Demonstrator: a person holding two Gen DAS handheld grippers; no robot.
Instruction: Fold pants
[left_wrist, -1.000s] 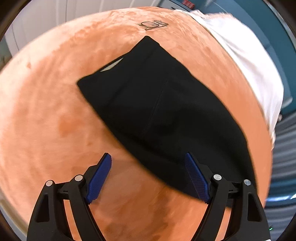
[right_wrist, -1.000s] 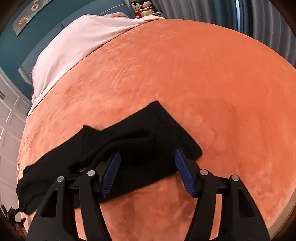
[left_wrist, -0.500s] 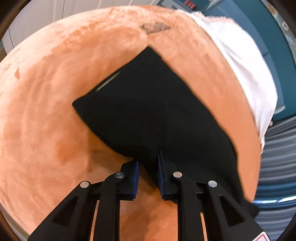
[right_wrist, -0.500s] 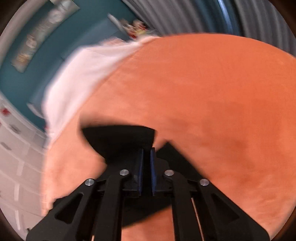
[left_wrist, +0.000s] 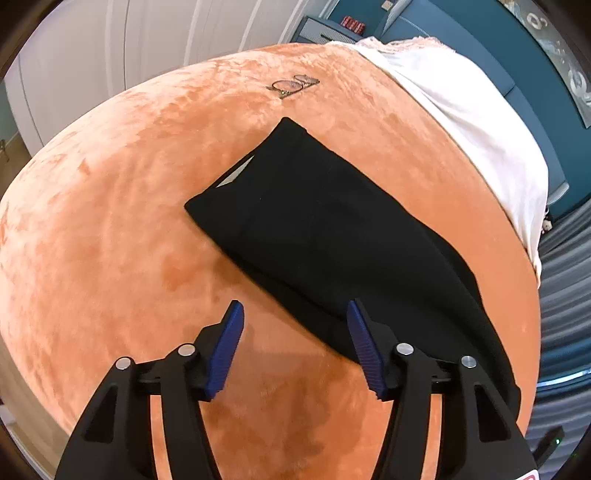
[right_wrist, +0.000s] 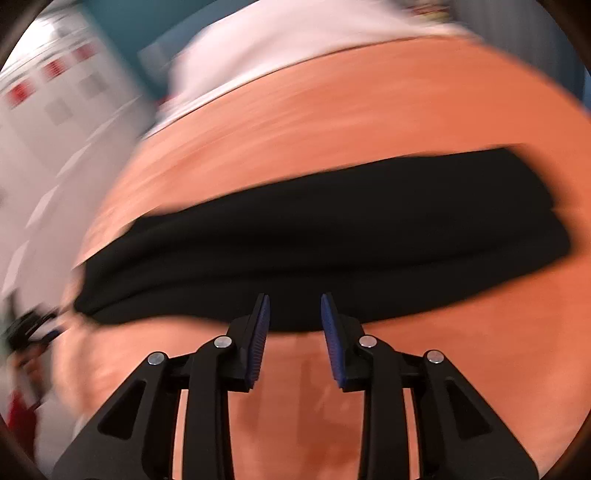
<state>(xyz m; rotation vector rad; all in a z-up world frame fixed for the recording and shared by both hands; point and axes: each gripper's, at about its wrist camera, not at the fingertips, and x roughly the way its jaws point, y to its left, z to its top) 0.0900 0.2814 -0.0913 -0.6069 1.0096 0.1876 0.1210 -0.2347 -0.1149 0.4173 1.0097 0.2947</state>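
Black pants (left_wrist: 332, 236) folded into a long band, lying flat across the orange bed cover (left_wrist: 110, 240), waistband end at the far left. Left tongs (left_wrist: 293, 314) just opened, blue pads apart, nothing clamped, right pad over the near edge of the cloth. Right tongs (right_wrist: 294, 308) also just opened a little, narrow gap, seemingly empty though badly blurred. Glasses (left_wrist: 291, 84) farther off; white sheet (left_wrist: 480, 122) at far right.

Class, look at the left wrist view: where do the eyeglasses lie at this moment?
The eyeglasses lie on the orange bedspread near its far edge, just beyond the far corner of the black pants, left of the white sheet.
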